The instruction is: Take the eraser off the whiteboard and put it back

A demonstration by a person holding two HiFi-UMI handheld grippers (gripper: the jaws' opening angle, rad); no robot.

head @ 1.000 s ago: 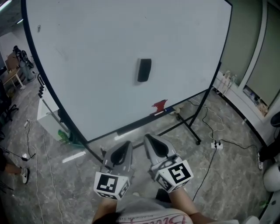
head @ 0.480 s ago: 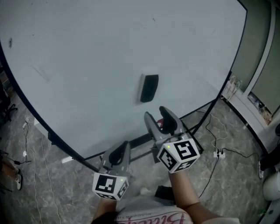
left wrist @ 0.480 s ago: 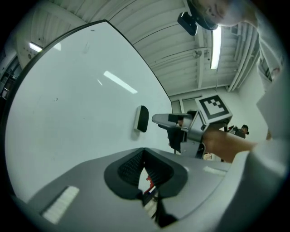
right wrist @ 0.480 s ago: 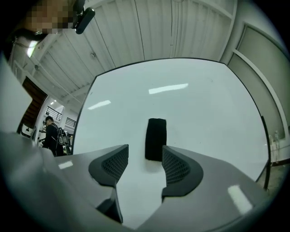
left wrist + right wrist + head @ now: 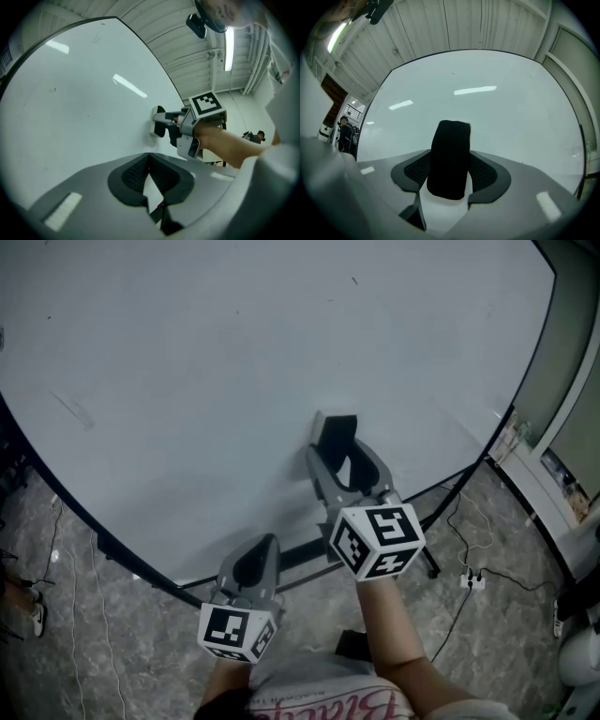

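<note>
Where the person's forearms leave the shirt [image 5: 349, 703], the left gripper [image 5: 264, 544] is held low, short of the whiteboard [image 5: 187, 381]. Its two fingers are brought together at the tips, and only a thin wedge of light shows between the ribbed pads. It holds nothing and touches nothing.

Farther forward, the right gripper [image 5: 339, 450] reaches the board face. Its fingers stand apart by the width of the eraser [image 5: 340, 430], one on each long side. In the right gripper view the black eraser body fills the gap, and both ribbed pads lie against its sides. In the left gripper view the pale base of the eraser still sits flat on the board surface, so the eraser is gripped but remains attached. It sits in the lower middle of the board, above the dark bottom frame rail [image 5: 300, 551].

Each gripper carries a marker cube [image 5: 377, 538] with black-and-white square patterns, which hold no readable text. Red lettering runs across the shirt, but it is cut off at the picture edge and cannot be read.

Beyond the board's right edge, a white power strip [image 5: 472, 579] and its cable lie on the grey floor [image 5: 497, 643].
</note>
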